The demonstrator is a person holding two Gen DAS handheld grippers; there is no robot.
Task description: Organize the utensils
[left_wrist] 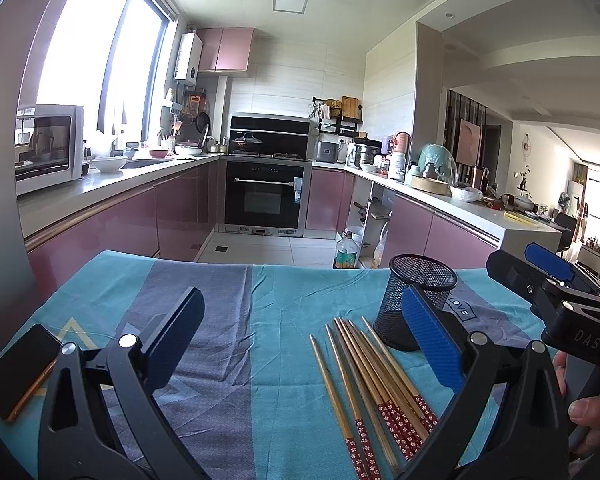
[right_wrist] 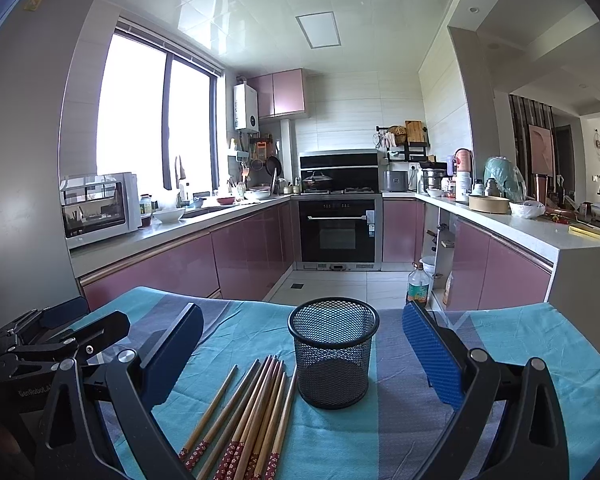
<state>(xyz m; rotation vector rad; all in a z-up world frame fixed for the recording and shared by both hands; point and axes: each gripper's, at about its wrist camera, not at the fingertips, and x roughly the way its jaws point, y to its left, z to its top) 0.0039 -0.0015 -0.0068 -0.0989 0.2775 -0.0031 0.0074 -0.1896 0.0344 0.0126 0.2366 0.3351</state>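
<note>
The left gripper [left_wrist: 300,336] is spread wide and grasps nothing, its blue-padded fingers [left_wrist: 432,340] hovering above the desk [left_wrist: 284,420]. Between and just below those fingers lies a loose bundle of wooden chopsticks [left_wrist: 368,376], their red flowered ends toward the camera and their plain tips fanning away. The right finger of this gripper overlaps a black mesh cup [left_wrist: 416,292] that stands upright just past the chopstick tips. A smartphone [left_wrist: 20,372] lies at the left edge of the desk.

The right gripper [right_wrist: 304,348] is likewise released and empty. The mesh cup sits between its fingers, touching neither, with the chopsticks lying just to the cup's left on the blue and grey striped cloth [right_wrist: 400,420]. A hand [left_wrist: 592,412] shows at the right edge of the left wrist view, on the other gripper's handle.

Beyond the desk are pink kitchen cabinets [right_wrist: 252,256], a built-in oven [right_wrist: 338,232] and a microwave [right_wrist: 96,208].
</note>
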